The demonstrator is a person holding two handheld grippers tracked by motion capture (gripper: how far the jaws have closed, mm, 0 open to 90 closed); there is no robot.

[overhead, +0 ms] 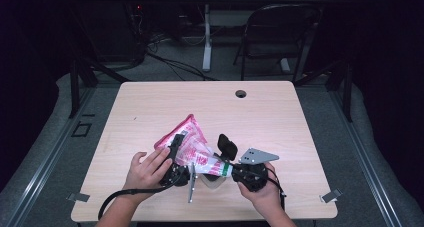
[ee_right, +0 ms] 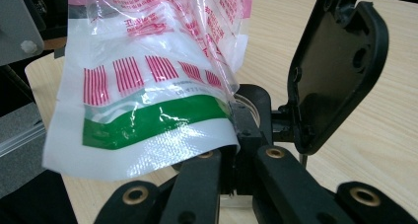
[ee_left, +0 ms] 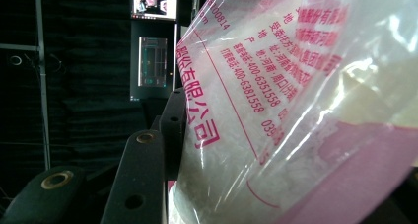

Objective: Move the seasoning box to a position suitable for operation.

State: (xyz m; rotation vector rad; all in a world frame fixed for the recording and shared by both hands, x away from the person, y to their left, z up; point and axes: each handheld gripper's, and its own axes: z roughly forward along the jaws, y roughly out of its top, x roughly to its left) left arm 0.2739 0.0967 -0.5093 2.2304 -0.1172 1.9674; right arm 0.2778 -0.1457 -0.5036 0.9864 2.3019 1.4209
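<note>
Both tools hold one plastic bag (overhead: pixel 192 149) above the table (overhead: pixel 280 112). The left tool (overhead: pixel 176 159) is clamped on its pink end. The right tool (overhead: pixel 231 169) is clamped on its green-striped end.

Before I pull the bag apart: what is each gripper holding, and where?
Both hold the clear plastic bag with pink print: right gripper pinches its green-striped edge, left gripper its pink-printed side.

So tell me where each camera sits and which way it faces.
High view: above the person's side, looking forward and down on the table; both hands, left gripper and right gripper show.
Left gripper view: along its jaws, the bag close up.
Right gripper view: along its jaws, at the bag's green end.
All share the bag.
</note>
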